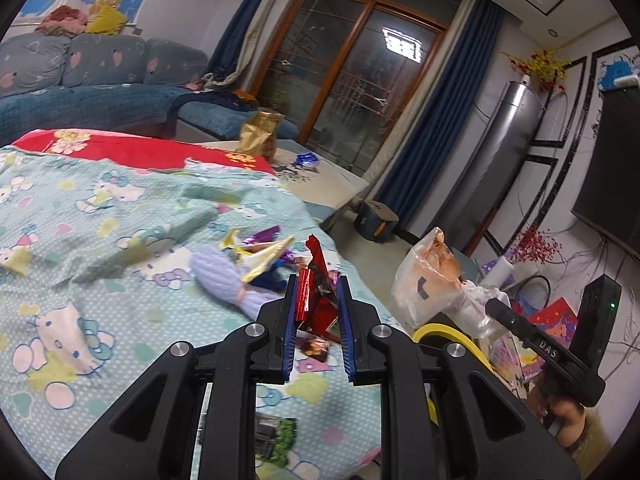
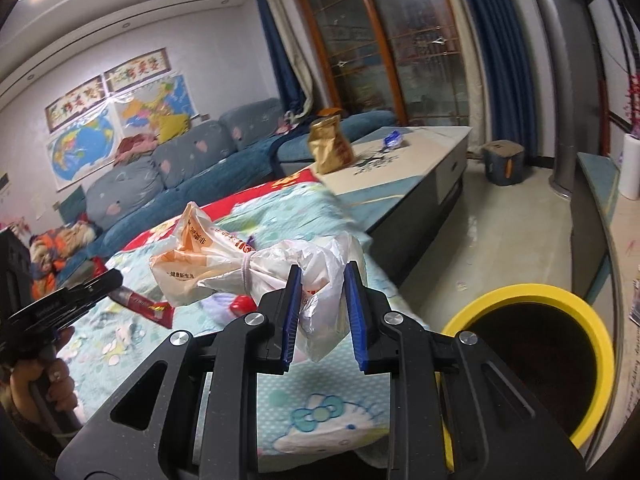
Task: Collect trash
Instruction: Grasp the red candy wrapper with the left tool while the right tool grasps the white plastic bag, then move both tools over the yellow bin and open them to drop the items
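Note:
My left gripper (image 1: 318,286) is shut on a crumpled red snack wrapper (image 1: 318,296), lifted above the cartoon-print bedsheet (image 1: 80,208). Just beyond it lies a pile of candy wrappers (image 1: 260,250) beside a lilac knitted item (image 1: 220,276). My right gripper (image 2: 320,276) is shut on a tied white and orange plastic bag (image 2: 224,264), held over the bed's edge. That bag (image 1: 428,280) also shows at the right of the left wrist view, with the right gripper (image 1: 496,307) behind it. A yellow-rimmed trash bin (image 2: 532,360) stands on the floor below right. Another red wrapper (image 2: 144,306) lies on the sheet.
A gold bag (image 2: 330,146) and a blue wrapper (image 2: 394,138) sit on the low table (image 2: 424,160) past the bed. A blue sofa (image 1: 100,92) lines the far wall. A grey stool (image 2: 502,162) stands on the tiled floor. A hand (image 2: 44,388) holds the left gripper.

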Demonstrator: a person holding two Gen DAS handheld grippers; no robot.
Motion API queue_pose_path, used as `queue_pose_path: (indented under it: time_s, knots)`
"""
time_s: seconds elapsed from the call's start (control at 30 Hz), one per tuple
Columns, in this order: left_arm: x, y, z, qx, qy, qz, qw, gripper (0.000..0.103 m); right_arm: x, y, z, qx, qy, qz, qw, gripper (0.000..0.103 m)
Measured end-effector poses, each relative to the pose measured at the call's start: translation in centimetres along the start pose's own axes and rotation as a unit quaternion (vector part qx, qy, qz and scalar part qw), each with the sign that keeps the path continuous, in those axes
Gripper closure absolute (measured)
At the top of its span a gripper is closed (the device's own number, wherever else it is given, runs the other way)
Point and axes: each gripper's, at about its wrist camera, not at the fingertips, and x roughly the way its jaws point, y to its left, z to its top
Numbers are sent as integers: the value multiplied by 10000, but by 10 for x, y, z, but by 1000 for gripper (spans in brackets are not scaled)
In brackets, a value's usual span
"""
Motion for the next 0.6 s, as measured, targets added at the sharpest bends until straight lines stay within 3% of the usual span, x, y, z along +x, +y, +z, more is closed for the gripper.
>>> queue_pose_path:
  time_s: [0.6]
  knots:
    - [27,-56,-10,536,259,-457,9972,85,-21,-61,-2,473,-213,-771,9957,86]
